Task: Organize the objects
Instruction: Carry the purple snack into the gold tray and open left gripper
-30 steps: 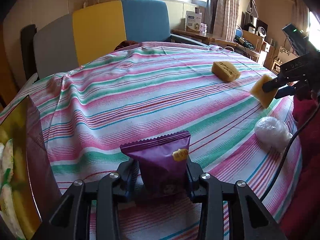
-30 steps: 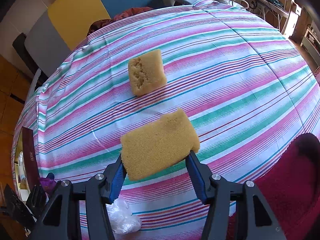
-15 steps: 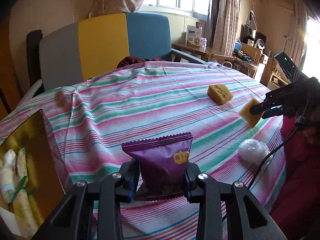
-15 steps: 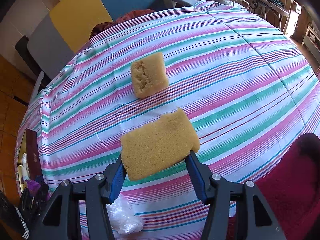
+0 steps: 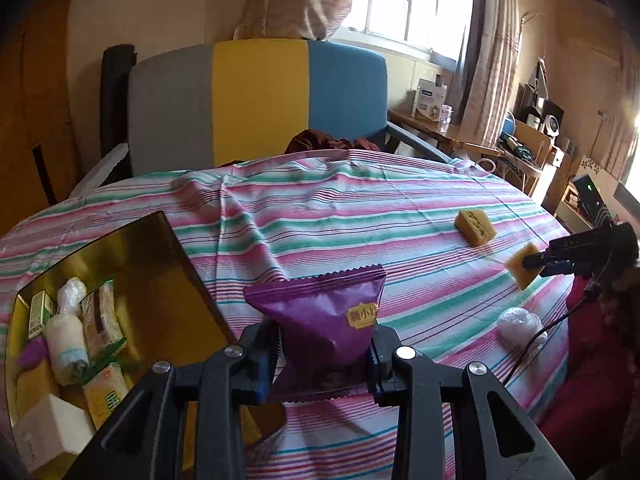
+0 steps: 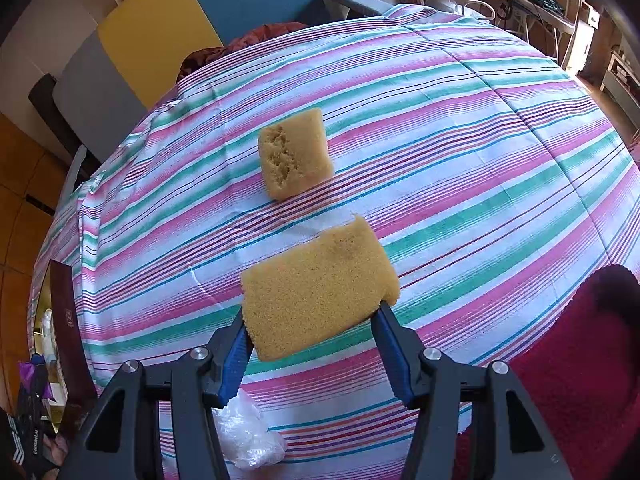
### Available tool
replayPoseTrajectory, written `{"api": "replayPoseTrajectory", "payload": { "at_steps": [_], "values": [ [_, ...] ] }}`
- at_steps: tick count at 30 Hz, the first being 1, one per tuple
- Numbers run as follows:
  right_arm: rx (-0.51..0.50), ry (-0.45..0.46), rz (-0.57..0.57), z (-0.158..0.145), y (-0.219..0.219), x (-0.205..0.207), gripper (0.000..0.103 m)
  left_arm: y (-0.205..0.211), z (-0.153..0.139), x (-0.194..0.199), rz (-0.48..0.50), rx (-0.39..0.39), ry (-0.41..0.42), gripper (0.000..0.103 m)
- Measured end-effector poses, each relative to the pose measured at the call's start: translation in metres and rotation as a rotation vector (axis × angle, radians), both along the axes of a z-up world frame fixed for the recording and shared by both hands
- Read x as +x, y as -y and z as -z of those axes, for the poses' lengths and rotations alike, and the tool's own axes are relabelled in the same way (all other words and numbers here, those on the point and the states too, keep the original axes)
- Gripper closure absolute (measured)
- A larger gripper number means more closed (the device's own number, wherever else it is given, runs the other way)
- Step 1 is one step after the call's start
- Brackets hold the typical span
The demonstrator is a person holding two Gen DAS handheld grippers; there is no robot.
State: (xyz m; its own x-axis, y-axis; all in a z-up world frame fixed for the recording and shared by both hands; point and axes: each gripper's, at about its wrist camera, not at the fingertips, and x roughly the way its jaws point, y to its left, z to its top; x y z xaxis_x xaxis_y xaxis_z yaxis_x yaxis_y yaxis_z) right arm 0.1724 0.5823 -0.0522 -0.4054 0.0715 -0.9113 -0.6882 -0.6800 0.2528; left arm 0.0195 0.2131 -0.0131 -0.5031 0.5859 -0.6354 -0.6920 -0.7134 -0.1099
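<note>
At the left a gold box (image 5: 132, 264) of packets sits on the striped worktop (image 5: 360, 216), beside it the left gripper (image 5: 324, 354) clamps a purple snack packet (image 5: 320, 320) above the cloth, and at the right the right gripper (image 6: 312, 340) pinches a yellow sponge (image 6: 320, 292) aloft near a second sponge (image 6: 294, 152) lying flat.

Two wrist views over one striped worktop (image 5: 360, 216)

Left camera looked shallowly across towards the far chair (image 5: 256, 100); right camera looked steeply down, close. Both shared the lying sponge (image 6: 294, 152) and plastic wad (image 5: 518, 322).
</note>
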Motion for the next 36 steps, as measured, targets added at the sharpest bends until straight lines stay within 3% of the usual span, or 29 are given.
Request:
{"api": "replayPoseTrajectory", "payload": {
  "at_steps": [8, 12, 19, 27, 31, 34, 36],
  "values": [
    [0.001, 0.001, -0.007, 0.002, 0.000, -0.001, 0.044, 0.091, 0.003, -0.082, -0.223, 0.073, 0.188, 0.067],
    [0.000, -0.004, -0.006, 0.003, 0.000, -0.001, 0.044, 0.110, 0.009, -0.116, -0.296, 0.049, 0.202, 0.067],
    [-0.001, -0.009, -0.007, 0.002, 0.002, -0.002, 0.044, 0.102, 0.030, -0.170, -0.372, 0.020, 0.279, 0.067],
    [-0.004, -0.015, -0.006, 0.002, 0.002, -0.002, 0.044, 0.072, 0.060, -0.213, -0.400, -0.102, 0.297, 0.066],
    [-0.005, -0.017, -0.006, 0.002, 0.001, -0.002, 0.044, 0.064, 0.072, -0.227, -0.401, -0.162, 0.296, 0.056],
    [-0.005, -0.018, -0.004, 0.002, 0.001, -0.003, 0.044, 0.069, 0.066, -0.224, -0.411, -0.143, 0.278, 0.049],
    [-0.004, -0.015, -0.005, 0.002, 0.001, -0.003, 0.044, 0.074, 0.057, -0.218, -0.414, -0.129, 0.247, 0.049]
  ]
}}
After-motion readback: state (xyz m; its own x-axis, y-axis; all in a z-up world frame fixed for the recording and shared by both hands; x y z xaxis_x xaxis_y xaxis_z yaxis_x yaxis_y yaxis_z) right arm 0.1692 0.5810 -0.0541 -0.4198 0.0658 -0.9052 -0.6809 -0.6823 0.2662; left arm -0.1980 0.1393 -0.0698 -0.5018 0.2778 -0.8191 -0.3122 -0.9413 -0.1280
